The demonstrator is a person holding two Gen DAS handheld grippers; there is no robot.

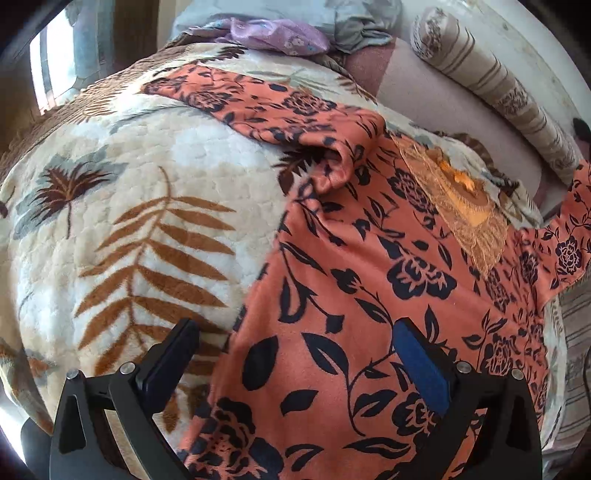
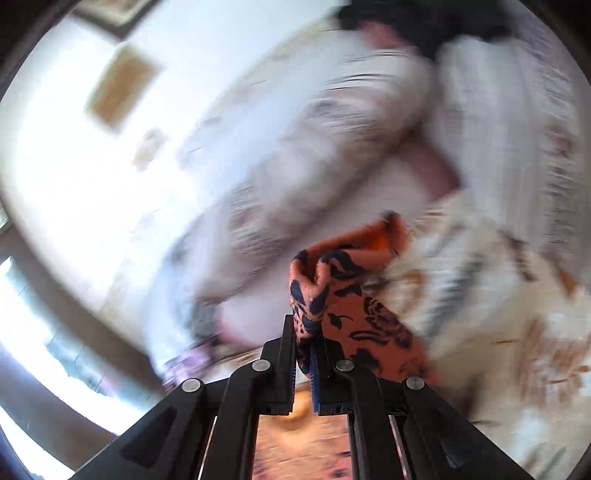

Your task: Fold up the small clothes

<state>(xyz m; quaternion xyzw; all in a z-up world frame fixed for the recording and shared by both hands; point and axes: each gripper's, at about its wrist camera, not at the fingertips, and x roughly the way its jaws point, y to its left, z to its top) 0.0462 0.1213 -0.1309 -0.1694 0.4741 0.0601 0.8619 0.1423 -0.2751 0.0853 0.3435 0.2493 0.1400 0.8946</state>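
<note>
Right gripper [image 2: 303, 334] clenches a bunched sleeve of the orange floral top [image 1: 369, 277] — lifting it to fold; left gripper [image 1: 295, 343] hovers released over the hem.

Orange garment [image 1: 369, 280], black floral print

A bed carries everything, covered by a cream fleece blanket [image 1: 155, 177] printed with brown fern leaves. Directly on it lies the orange floral garment [image 1: 332, 295] — spread flat, one sleeve outstretched. Beyond sit a striped bolster [image 1: 491, 85] and crumpled lilac cloth [image 1: 273, 35].
</note>
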